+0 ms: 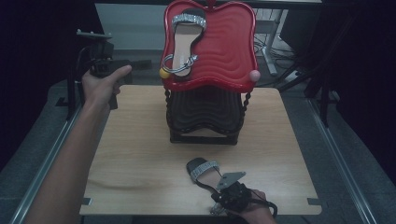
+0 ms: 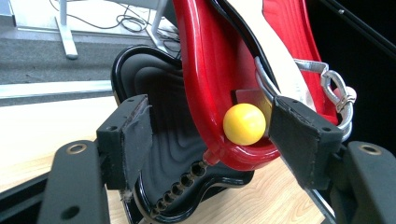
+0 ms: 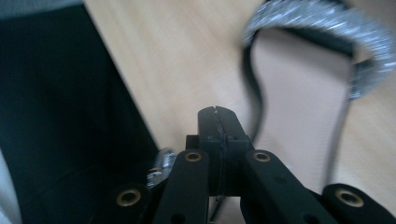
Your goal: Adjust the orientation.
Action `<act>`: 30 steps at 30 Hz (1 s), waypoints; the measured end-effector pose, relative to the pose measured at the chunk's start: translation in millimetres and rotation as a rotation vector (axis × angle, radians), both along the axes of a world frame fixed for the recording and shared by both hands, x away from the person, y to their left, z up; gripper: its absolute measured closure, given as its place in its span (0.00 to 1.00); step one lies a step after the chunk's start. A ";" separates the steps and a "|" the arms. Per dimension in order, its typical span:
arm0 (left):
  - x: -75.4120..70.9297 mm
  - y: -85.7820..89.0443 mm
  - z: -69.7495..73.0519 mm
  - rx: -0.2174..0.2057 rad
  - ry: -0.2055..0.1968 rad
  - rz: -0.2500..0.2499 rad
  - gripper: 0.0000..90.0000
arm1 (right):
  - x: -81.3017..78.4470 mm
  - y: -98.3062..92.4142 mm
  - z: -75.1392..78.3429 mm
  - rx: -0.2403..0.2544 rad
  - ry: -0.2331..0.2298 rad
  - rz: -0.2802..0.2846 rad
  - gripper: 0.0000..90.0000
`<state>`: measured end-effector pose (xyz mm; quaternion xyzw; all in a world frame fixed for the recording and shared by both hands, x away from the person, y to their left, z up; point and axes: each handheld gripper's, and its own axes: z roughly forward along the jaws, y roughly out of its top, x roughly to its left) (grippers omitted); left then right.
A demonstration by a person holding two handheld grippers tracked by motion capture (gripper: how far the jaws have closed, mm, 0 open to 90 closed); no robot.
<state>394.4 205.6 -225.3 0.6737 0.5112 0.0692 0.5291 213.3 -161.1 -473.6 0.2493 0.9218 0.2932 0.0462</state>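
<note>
Two sandals | left fingers (image 2: 210, 135) apart | right fingers (image 3: 218, 122) together | writing: unreadable

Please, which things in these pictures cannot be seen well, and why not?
- Sandal on the table: in the high view, the right gripper covers its heel.
- Same sandal: blurred in the right gripper view, toe cut by the top edge.
- Sandal on the red tray: in the left gripper view the tray rim hides its front.

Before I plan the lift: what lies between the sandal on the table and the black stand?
In the high view, only bare wooden table lies between the sandal and the black stand.
</note>
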 end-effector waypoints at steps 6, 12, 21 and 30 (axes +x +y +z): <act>-0.2 0.1 1.8 -0.001 -0.002 0.000 0.33 | 0.3 2.4 -8.3 -0.071 -0.009 -0.018 1.00; -0.9 0.4 1.9 0.001 -0.005 -0.003 0.33 | 9.2 -8.5 -9.4 -0.059 0.004 -0.046 1.00; 0.3 -1.1 1.3 0.001 -0.005 -0.005 0.34 | 25.2 -27.8 -10.7 -0.069 -0.015 -0.113 1.00; -0.7 0.4 1.5 -0.002 -0.010 -0.004 0.34 | 28.3 -40.2 16.6 0.120 -0.006 -0.075 0.74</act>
